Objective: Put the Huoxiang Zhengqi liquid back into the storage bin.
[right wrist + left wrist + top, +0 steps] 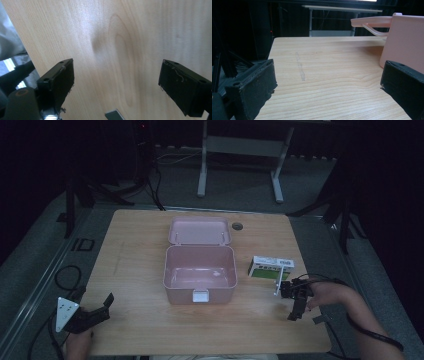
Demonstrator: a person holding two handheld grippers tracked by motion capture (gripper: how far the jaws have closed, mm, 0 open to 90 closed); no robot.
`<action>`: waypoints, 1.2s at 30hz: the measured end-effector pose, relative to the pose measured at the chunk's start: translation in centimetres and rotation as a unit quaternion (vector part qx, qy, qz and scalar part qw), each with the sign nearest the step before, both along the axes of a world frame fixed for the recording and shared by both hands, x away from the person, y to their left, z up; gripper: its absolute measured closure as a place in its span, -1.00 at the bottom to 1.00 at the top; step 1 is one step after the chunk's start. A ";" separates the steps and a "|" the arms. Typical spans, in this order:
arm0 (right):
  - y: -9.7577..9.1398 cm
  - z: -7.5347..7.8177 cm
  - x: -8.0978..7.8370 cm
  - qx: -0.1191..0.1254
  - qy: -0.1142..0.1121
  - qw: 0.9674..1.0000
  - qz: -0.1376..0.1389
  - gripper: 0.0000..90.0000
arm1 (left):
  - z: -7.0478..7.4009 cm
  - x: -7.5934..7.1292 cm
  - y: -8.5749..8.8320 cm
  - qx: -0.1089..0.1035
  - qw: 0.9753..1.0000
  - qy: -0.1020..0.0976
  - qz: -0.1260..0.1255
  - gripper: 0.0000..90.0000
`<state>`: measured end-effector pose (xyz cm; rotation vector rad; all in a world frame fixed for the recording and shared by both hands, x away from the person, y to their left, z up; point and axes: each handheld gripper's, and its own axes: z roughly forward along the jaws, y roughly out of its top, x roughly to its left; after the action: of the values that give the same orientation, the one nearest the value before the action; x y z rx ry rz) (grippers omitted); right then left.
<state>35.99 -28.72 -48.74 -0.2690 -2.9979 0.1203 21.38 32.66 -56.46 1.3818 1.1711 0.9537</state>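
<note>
- Left claw (pixel 95 312) — jaws spread, empty, low at the tabletop's (pixel 140 270) near-left corner.
- Right claw (pixel 295 302) — jaws spread, empty, just in front of the small green-and-white carton (pixel 270 268).
- Pink lunchbox (pixel 200 272) sits mid-tabletop, lid open; carton lies just right of it.

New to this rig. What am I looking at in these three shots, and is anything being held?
No robot arm here: a person holds a two-jaw tool in each hand. The high view looks down on a wooden table. On it sit an open pink box, lid back, and a small white and green carton. The left gripper rests at the near left corner; the right gripper is just in front of the carton. The other two shots come from cameras on each gripper, looking along its black jaws. Both stand open, holding nothing.
</note>
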 end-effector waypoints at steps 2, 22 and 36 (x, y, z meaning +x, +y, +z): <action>-0.1 0.6 0.0 -0.003 -0.012 1.000 0.006 -0.66 | 0.0 0.0 0.0 0.000 1.000 0.000 0.000 -0.99; -1.1 8.3 4.1 0.014 -0.111 0.994 0.002 -0.27 | 0.0 0.0 0.0 0.000 1.000 0.001 -0.001 -1.00; 0.0 8.1 8.2 0.011 -0.148 0.989 0.019 -0.04 | 0.0 0.0 0.0 0.000 1.000 0.001 -0.001 -0.99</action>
<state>44.16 -28.67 -40.66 -0.2468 -3.2981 0.0561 21.40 32.68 -56.46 1.3830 1.1709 0.9507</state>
